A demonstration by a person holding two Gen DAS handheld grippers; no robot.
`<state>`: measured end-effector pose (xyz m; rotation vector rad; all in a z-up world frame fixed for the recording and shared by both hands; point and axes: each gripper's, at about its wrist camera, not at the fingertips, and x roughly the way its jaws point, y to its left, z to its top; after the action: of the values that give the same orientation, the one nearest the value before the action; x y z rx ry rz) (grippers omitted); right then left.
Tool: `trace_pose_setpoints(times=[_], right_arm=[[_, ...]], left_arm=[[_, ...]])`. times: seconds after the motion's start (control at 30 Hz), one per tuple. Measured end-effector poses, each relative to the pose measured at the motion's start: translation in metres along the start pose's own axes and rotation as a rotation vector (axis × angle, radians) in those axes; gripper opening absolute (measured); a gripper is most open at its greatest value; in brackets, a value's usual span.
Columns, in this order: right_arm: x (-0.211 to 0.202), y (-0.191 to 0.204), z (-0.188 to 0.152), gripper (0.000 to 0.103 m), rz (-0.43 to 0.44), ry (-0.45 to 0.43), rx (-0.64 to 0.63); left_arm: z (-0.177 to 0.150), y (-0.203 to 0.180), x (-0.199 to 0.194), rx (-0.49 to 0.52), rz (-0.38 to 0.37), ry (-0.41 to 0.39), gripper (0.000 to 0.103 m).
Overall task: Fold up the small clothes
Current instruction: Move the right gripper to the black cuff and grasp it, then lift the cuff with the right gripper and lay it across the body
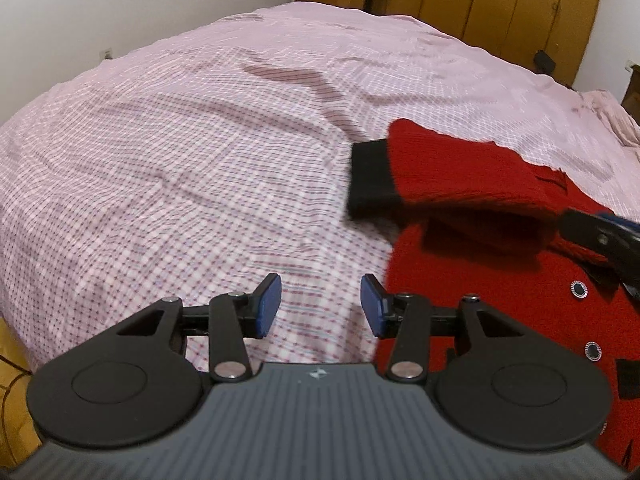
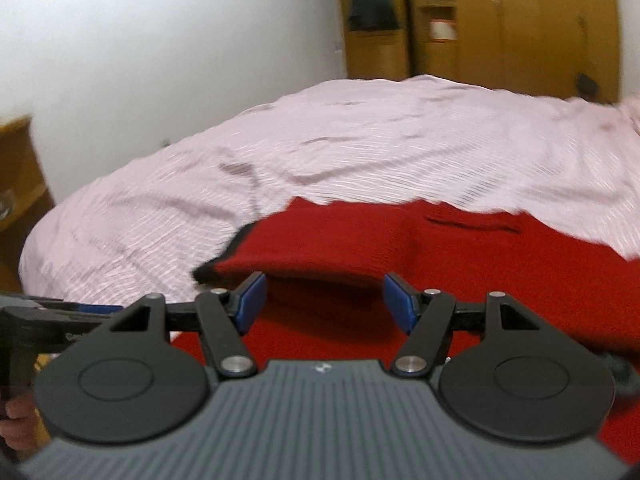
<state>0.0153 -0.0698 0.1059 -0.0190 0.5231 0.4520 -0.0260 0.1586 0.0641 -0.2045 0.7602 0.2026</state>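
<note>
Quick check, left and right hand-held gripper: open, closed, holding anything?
Left hand-held gripper: open, empty, over the checked bedsheet.
Right hand-held gripper: open, empty, over the red sweater.
</note>
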Motion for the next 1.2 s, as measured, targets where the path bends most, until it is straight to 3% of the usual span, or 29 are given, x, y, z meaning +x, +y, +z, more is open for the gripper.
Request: trace_pose_setpoints(times=[0.27, 0.43, 0.67, 0.87, 0.9, 0.93, 1.03, 1.2], right_arm=[[0.040, 0.056, 0.013, 0.067, 0.079, 0.058, -0.167], [0.064, 0.088, 0.009, 0.067, 0.083, 0.096, -0.350], [0.097, 0.107, 0.004, 0.066, -0.001, 0.164, -0.538], [0.114, 0.108, 0.001, 0.065, -0.036, 0.180, -0.554], [0.115, 0.107, 0.002, 0.059, -0.037, 0.169, -0.550], [0.115, 0.105, 0.002, 0.040, -0.036, 0.155, -0.537], [0.115, 0.096, 0.007, 0.015, -0.046, 0.130, -0.480], [0.090, 0.070, 0.028, 0.013, -0.027, 0.040, -0.328]], left_arm=[[-0.003, 0.027, -0.005, -0.038, 0.016, -0.002, 0.052], [-0.007, 0.045, -0.007, -0.066, 0.030, 0.004, 0.052], [-0.008, 0.058, -0.005, -0.098, 0.027, 0.008, 0.052], [-0.009, 0.058, -0.003, -0.099, 0.022, 0.009, 0.052], [-0.009, 0.058, -0.003, -0.098, 0.022, 0.009, 0.052], [-0.009, 0.057, -0.003, -0.098, 0.022, 0.009, 0.052], [-0.009, 0.055, -0.002, -0.094, 0.017, 0.009, 0.052], [-0.004, 0.046, -0.004, -0.071, -0.001, -0.002, 0.052]])
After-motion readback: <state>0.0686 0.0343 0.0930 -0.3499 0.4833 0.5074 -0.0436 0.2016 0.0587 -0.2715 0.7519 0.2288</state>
